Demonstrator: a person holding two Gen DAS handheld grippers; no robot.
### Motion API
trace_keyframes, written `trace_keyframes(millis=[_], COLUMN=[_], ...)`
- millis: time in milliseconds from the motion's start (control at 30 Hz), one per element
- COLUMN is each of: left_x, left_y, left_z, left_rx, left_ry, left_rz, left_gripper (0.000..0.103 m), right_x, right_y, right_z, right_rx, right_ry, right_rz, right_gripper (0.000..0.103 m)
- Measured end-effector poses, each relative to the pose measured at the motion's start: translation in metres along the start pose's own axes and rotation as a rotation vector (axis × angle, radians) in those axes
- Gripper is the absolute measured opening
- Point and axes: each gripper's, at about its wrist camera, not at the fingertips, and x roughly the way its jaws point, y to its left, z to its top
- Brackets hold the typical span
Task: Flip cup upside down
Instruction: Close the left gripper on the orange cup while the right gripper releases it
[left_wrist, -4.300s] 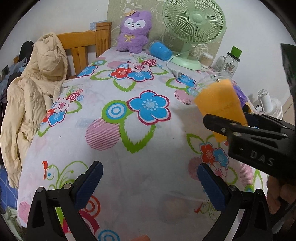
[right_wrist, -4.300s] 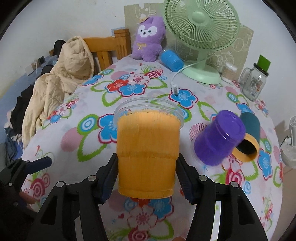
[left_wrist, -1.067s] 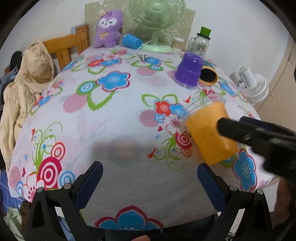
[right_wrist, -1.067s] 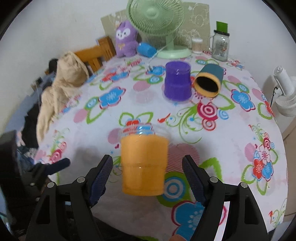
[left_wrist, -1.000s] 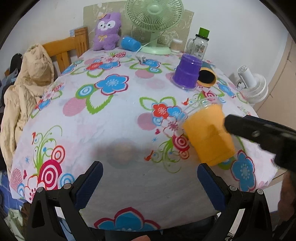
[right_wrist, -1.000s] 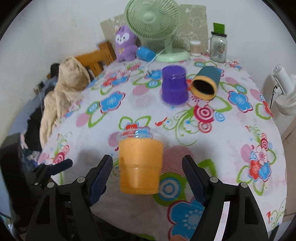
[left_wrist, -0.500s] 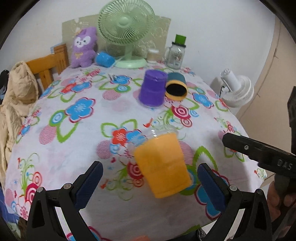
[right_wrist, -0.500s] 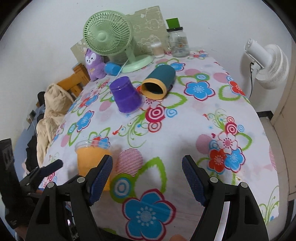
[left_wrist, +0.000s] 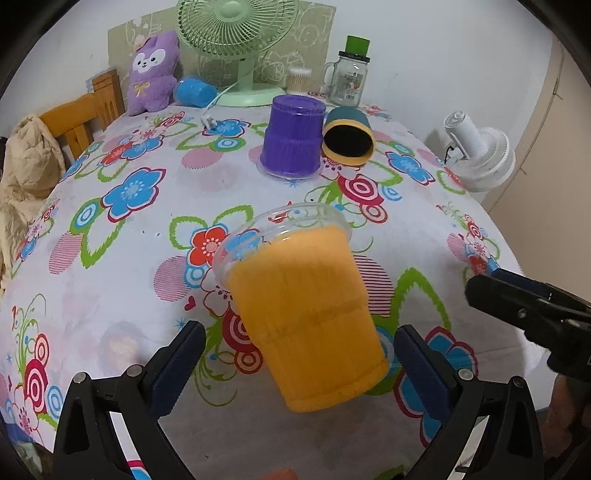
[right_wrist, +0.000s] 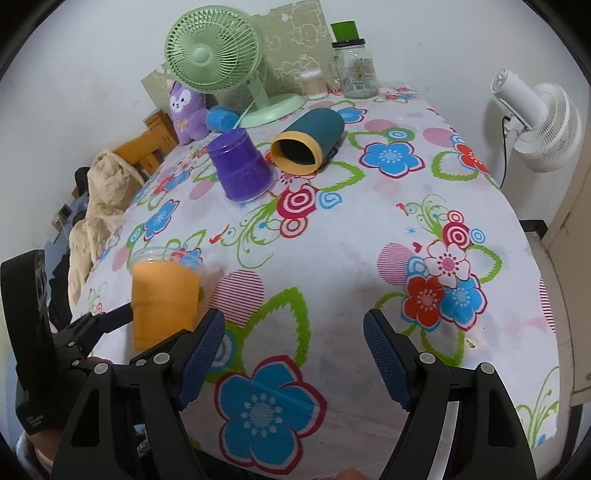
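Note:
An orange cup (left_wrist: 303, 317) with a clear rim stands upright near the front edge of the flowered table; it also shows in the right wrist view (right_wrist: 162, 295). My left gripper (left_wrist: 295, 365) is open, its blue pads on either side of the cup's base and apart from it. My right gripper (right_wrist: 293, 350) is open and empty, to the right of the cup over the table's front edge. A purple cup (left_wrist: 291, 140) stands upside down farther back. A teal cup (left_wrist: 347, 138) with a yellow rim lies on its side beside it.
At the back of the table stand a green fan (left_wrist: 240, 48), a purple plush toy (left_wrist: 151, 74), a blue cup (left_wrist: 194, 92) on its side and a glass jar (left_wrist: 349, 74). A white fan (right_wrist: 535, 125) is off the table's right. A chair with a beige coat (left_wrist: 26, 173) is at left.
The right gripper let go of the orange cup and moved off to the right. The left gripper moved right and now has the cup between its open fingers.

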Motion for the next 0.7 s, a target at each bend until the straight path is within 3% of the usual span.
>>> trace_keyframes(millis=[400, 700], left_x=[0.013, 0.011], left_y=[0.001, 0.013], left_z=[-0.002, 0.001], left_rx=[-0.02, -0.058], left_ry=[0.023, 0.004], left_rz=[-0.01, -0.015], left_gripper=[0.1, 0.07], right_x=[0.006, 0.009], right_y=[-0.009, -0.014], right_z=[-0.004, -0.003], right_rx=[0.02, 0.036], right_ry=[0.022, 0.028], right_rz=[0.01, 0.008], right_gripper=[0.08, 0.08])
